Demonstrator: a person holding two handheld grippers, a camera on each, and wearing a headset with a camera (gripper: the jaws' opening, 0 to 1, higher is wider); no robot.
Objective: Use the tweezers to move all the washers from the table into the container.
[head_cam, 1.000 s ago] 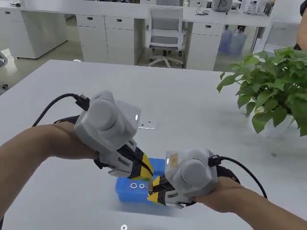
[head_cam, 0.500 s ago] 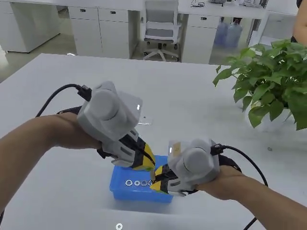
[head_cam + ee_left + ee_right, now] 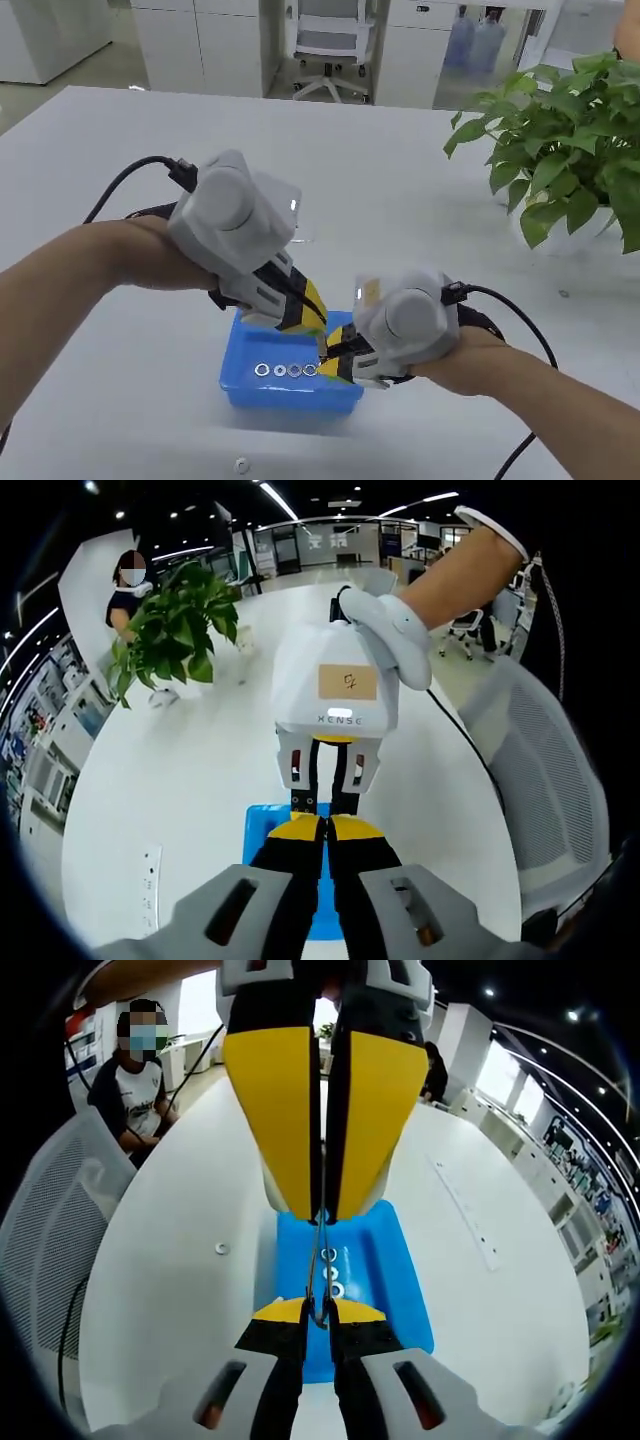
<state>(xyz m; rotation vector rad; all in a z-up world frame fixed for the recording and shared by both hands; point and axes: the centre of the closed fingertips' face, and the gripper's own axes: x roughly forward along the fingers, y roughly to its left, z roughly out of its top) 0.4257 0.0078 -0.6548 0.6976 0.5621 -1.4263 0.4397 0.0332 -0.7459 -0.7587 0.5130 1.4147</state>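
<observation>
A lone washer (image 3: 241,465) lies on the table (image 3: 150,420) toward its near edge. Just behind it, the blue container (image 3: 290,395) holds a row of washers (image 3: 286,371). Over the container's right end, the right gripper (image 3: 335,366) is clamped on the tweezers (image 3: 320,1235). Their long axis runs on between the jaws of the left gripper (image 3: 303,308), which seem pinched on them too. The next reach is likely nearward and left.
</observation>
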